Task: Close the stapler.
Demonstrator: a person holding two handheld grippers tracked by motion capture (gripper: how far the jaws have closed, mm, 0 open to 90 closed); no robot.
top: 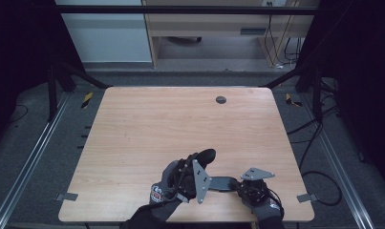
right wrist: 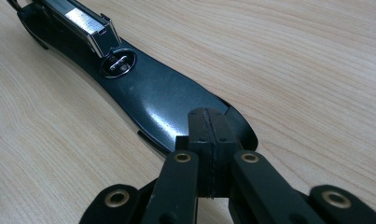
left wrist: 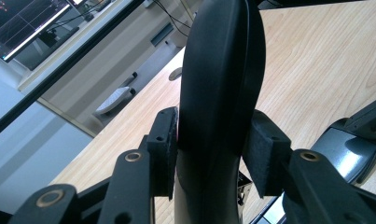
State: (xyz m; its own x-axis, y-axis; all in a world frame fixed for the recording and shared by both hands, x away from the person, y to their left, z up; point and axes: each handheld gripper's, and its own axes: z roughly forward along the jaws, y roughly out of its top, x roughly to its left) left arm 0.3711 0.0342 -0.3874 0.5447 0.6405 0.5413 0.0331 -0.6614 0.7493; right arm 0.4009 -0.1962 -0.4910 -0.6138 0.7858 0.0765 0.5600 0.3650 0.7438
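Dim, dark-edged high view; brighter gripper views, blurred near foreground.

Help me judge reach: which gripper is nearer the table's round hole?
Left. Both are on the person's side of the hole; the left gripper reaches farther forward than the right gripper.

Left gripper (left wrist: 212,156) fingers (left wrist: 163,154) clamp a black stapler arm (left wrist: 220,70) above the wooden table (left wrist: 316,65)
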